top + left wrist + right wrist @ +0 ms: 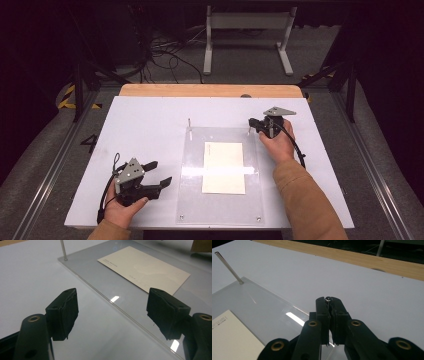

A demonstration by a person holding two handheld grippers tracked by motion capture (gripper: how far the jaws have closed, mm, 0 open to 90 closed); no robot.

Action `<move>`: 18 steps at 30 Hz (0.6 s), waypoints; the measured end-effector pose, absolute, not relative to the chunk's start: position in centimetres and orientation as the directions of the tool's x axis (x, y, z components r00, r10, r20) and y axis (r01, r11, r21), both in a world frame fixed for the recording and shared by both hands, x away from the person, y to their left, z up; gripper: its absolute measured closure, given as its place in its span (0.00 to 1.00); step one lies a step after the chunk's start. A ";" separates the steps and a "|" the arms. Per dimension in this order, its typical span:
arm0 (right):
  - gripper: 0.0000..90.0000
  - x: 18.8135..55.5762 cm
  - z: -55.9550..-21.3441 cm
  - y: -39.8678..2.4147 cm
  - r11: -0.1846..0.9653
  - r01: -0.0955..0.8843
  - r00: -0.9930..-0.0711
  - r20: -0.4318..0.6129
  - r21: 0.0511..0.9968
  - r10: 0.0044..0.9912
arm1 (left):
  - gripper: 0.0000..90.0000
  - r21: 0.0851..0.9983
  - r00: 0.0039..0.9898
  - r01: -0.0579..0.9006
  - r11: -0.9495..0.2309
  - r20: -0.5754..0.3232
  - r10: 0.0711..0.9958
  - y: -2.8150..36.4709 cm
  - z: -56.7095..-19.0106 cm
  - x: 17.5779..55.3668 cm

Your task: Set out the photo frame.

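Note:
A clear acrylic plate (192, 150) lies on the white board, and a cream card (223, 167) rests flat on its middle. Thin metal pins stand upright at its two far corners: the left pin (189, 124) and the right pin (249, 129). My right gripper (251, 122) is at the far right corner, shut on the right pin (328, 299), whose tip pokes out between the pads. My left gripper (161, 172) rests on the board left of the plate, open, with nothing between its jaws (112, 312). Ahead of it lie the plate edge (100, 282) and the card (147, 270).
The white board (145, 130) covers a wooden table whose far edge (210, 90) shows behind it. Small screws sit in the plate's near corners (181, 217). On the floor beyond are a white stand (247, 30) and loose cables.

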State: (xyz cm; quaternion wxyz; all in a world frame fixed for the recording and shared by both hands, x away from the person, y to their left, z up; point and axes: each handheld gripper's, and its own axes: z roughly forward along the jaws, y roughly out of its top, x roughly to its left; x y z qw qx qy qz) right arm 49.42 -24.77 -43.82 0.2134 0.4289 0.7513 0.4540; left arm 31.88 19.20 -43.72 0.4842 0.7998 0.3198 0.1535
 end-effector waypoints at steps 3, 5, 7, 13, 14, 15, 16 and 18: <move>0.95 49.6 -43.9 -24.9 0.197 0.461 -0.533 0.092 0.865 0.841 | 0.29 0.872 0.750 0.360 -0.332 -0.059 0.658 19.2 -43.7 31.9; 0.95 49.7 -43.9 -24.9 0.191 0.465 -0.530 0.098 0.865 0.843 | 0.29 0.872 0.750 0.360 -0.332 -0.059 0.658 19.2 -43.7 31.9; 0.95 49.9 -44.0 -24.9 0.183 0.467 -0.524 0.104 0.865 0.845 | 0.29 0.872 0.749 0.361 -0.331 -0.059 0.660 19.2 -43.8 32.0; 0.95 50.2 -44.0 -24.9 0.142 0.494 -0.503 0.149 0.858 0.851 | 0.28 0.873 0.748 0.365 -0.324 -0.068 0.661 19.2 -43.7 32.0; 0.95 50.3 -44.1 -25.0 0.136 0.497 -0.502 0.156 0.857 0.850 | 0.28 0.871 0.748 0.366 -0.326 -0.067 0.661 19.2 -43.7 32.0; 0.95 50.4 -44.1 -25.0 0.129 0.501 -0.500 0.165 0.856 0.850 | 0.28 0.872 0.747 0.366 -0.326 -0.066 0.662 19.1 -43.7 31.9; 0.95 50.5 -44.1 -25.1 0.124 0.500 -0.501 0.169 0.857 0.849 | 0.28 0.872 0.748 0.364 -0.327 -0.065 0.660 19.2 -43.7 32.0; 0.95 50.8 -44.2 -25.1 0.111 0.507 -0.497 0.185 0.855 0.848 | 0.28 0.873 0.747 0.360 -0.329 -0.059 0.662 19.2 -43.7 32.0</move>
